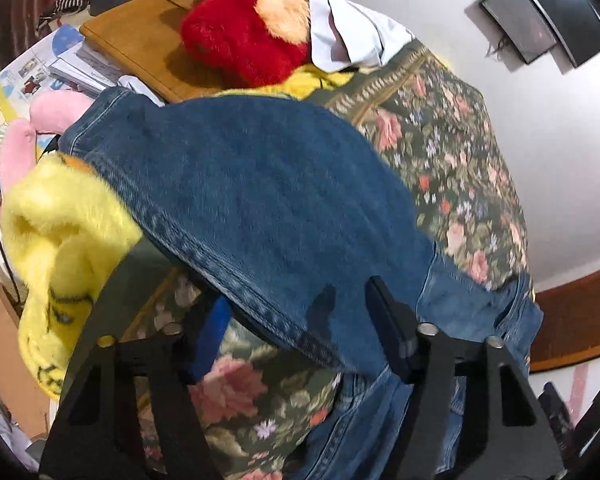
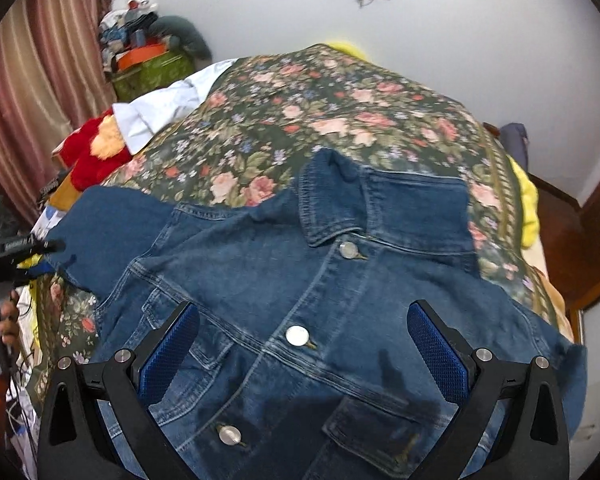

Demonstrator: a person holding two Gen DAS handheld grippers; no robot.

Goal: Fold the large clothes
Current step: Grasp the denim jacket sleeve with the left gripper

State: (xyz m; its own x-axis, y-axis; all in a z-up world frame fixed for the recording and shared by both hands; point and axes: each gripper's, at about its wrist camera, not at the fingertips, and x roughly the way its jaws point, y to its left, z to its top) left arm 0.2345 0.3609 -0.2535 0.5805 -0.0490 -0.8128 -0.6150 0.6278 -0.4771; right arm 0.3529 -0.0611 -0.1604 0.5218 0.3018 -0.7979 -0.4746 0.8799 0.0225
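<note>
A denim jacket (image 2: 320,300) lies front-up on a floral bedspread (image 2: 340,112), buttons fastened, collar toward the far wall. The right gripper (image 2: 304,344) hangs over its chest, jaws spread wide and holding nothing. The left gripper (image 1: 300,320) straddles the seamed edge of a sleeve (image 1: 240,200) that stretches toward a yellow plush toy (image 1: 60,240); the cloth sits between its fingers (the blue pad half hidden beneath), but whether they pinch it I cannot tell. A red plush toy (image 1: 240,32) lies beyond.
</note>
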